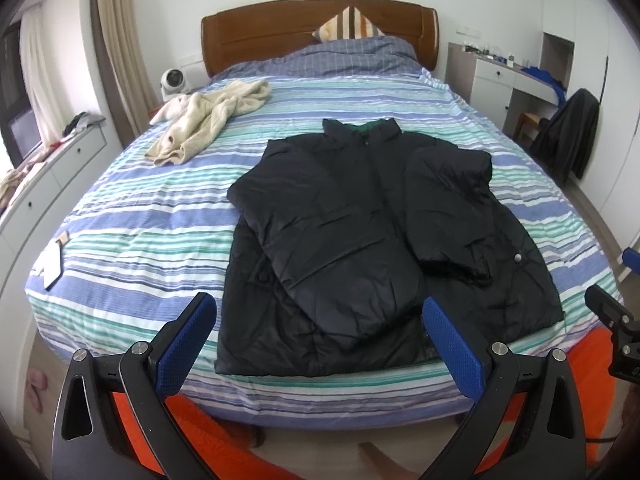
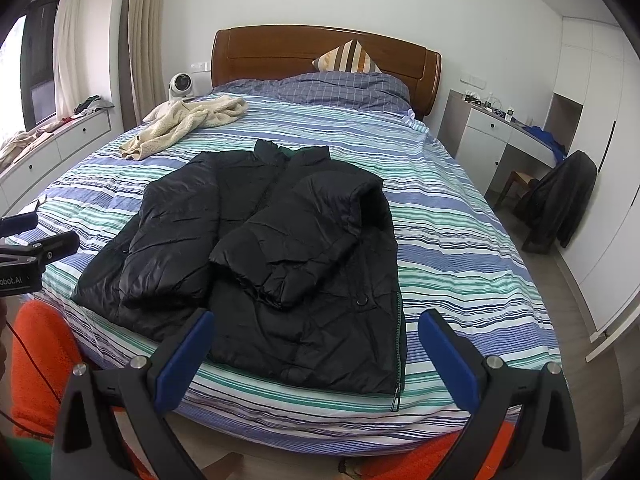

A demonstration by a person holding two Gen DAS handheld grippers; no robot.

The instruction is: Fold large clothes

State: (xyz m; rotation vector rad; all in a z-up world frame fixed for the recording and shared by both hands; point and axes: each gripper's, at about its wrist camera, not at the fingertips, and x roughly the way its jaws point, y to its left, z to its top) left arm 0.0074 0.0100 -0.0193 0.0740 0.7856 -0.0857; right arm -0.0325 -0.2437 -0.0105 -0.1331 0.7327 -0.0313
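Left gripper [image 1: 316, 312] hovering off the near edge of the bed [image 1: 120, 216], blue pads [image 1: 188, 340] spread wide, pinching nothing; the near hem of the black puffer jacket [image 1: 360, 220] showing between the two pads. Right gripper [image 2: 314, 330] likewise hanging off the near bed edge, fingers [image 2: 448, 360] spread wide and gripping nothing, lower right front of the jacket [image 2: 280, 240] showing between them. Part of the right gripper also showing at the right edge of the left wrist view, part of the left one at the left edge of the right wrist view. Jacket lying flat and front-up on the striped sheet, collar pointing far, toward the wooden headboard [image 1: 320, 24], hem lying near the foot of the bed. Both sleeves lying folded in across the chest, left sleeve [image 1: 332, 220] slanting down over the middle, right sleeve [image 1: 448, 208] doubled over on the right front. Zipper [image 2: 400, 340] running along the jacket's right edge in the right wrist view. Cream fleece garment [image 1: 208, 116] lying crumpled on the far left of the bed, well apart from the jacket. Striped pillow [image 1: 348, 24] leaning against the headboard. Small white fan [image 1: 176, 80] sitting left of the headboard. Dark garment [image 1: 568, 132] hanging over a chair at the right, beside a white desk [image 1: 504, 76].
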